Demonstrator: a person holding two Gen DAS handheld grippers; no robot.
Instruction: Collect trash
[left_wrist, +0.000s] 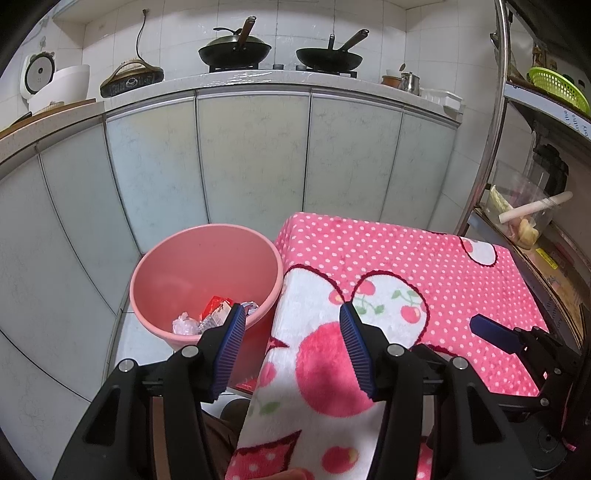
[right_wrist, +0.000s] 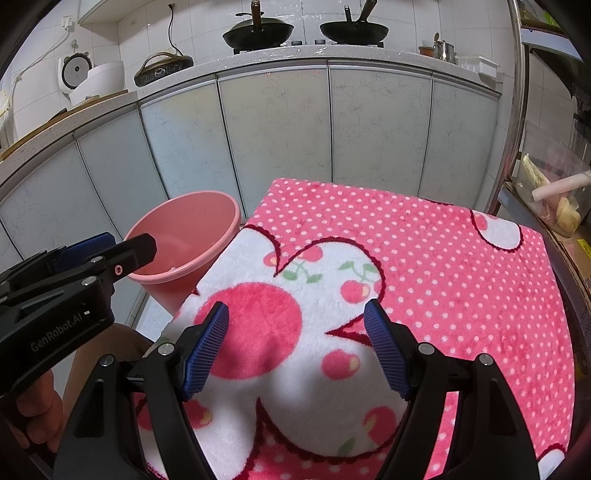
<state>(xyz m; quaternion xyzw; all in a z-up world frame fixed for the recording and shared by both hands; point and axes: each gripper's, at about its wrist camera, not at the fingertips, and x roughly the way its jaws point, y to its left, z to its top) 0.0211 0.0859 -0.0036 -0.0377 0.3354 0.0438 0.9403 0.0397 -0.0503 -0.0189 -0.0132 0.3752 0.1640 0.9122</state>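
1. Both your tongs stand wide with nothing between the pads: left gripper (left_wrist: 293, 347) straddles the table's left edge, right gripper (right_wrist: 295, 343) hangs over the cherry-print cloth (right_wrist: 424, 258).
2. Trash (left_wrist: 214, 315) already sits in the bottom of the pink bin (left_wrist: 177, 258): a red-and-white wrapper plus crumpled clear or silvery bits. The bin stands on the floor, touching or just beside the table's left edge — I cannot tell which.
3. Key relation: the bin lies ahead and to the left of both tongs, and your left gripper is the nearer; its left finger (left_wrist: 231, 350) overlaps the bin's near rim in the left wrist view. The right gripper is further off, over the cloth.
4. No loose trash shows on the cloth in either view, so there is no long axis to line up with. My guess is the collecting is nearly or fully done.
5. View difference: the left wrist view looks into the bin and shows its contents; in the right wrist view the left gripper (right_wrist: 107, 247) crosses in front of the bin (right_wrist: 192, 218), and only the inner wall and a speck near the bottom show — the contents are hidden there.
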